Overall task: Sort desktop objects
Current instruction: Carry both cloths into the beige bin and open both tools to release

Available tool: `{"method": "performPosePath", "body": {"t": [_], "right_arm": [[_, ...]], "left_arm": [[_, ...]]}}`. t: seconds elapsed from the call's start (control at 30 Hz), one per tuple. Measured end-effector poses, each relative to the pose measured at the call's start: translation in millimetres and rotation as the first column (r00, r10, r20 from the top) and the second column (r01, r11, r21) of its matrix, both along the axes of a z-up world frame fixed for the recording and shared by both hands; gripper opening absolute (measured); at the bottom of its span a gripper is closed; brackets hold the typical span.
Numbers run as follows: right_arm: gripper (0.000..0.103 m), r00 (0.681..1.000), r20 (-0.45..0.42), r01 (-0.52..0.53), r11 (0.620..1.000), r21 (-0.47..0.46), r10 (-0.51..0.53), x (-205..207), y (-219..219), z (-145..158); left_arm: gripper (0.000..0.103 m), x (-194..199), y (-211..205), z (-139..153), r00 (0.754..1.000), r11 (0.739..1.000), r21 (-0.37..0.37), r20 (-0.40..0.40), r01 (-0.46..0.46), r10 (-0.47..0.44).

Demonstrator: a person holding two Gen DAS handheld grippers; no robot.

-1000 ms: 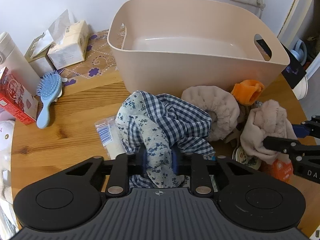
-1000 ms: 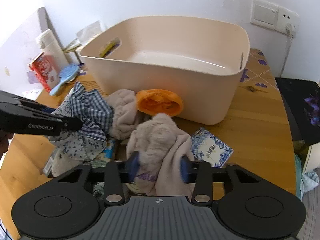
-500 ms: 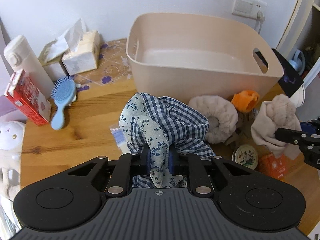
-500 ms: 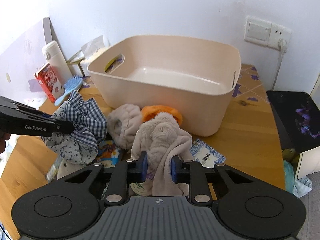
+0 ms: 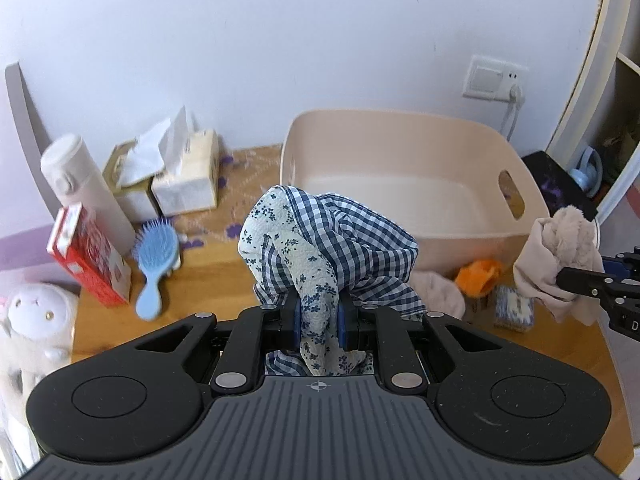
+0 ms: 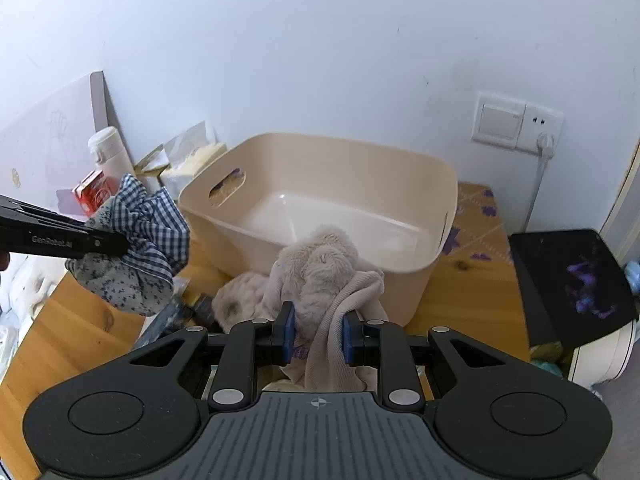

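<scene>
Since a second earlier both bundles had risen off the wooden table (image 5: 208,276), and the beige tub (image 5: 404,184) had dropped lower and farther off in both views. The left gripper (image 5: 318,322) was clamped tight on the blue checked and floral cloth (image 5: 328,248), which hung in the air in front of the tub's left end, its loose tail drooping between the jaws. The right gripper (image 6: 318,334) had its jaws closed partway on the fluffy beige garment (image 6: 320,276), pinching a thick fold of it; in the left wrist view that garment (image 5: 556,252) hung clear of the table off the tub's right front corner.

Against the tub's front wall an orange item (image 5: 478,276) and a second beige plush piece (image 5: 438,292) lay on the table. Left of the tub stood two tissue boxes (image 5: 188,184), a white bottle (image 5: 80,184), a red carton (image 5: 90,256) and a blue hairbrush (image 5: 154,256). The tub's inside showed only its bare floor.
</scene>
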State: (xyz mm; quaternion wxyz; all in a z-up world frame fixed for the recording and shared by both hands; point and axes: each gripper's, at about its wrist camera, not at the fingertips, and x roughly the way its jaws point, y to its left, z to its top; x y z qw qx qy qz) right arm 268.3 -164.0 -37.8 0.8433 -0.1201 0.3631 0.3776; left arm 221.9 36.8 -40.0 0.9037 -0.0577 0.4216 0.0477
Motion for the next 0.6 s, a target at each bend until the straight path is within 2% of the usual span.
{"method": "performPosePath", "body": {"t": [0.27, 0.6], "right_arm": [[0.021, 0.999, 0.033, 0.028, 1.000, 0.005, -0.028, 24, 3, 5], [0.021, 0.997, 0.074, 0.036, 0.999, 0.010, -0.037, 62, 17, 1]], "left_arm": [[0.016, 33, -3, 17, 0.998, 0.999, 0.034, 0.056, 0.016, -0.017], [0.016, 85, -25, 20, 0.997, 0.998, 0.062, 0.066, 0.024, -0.028]]}}
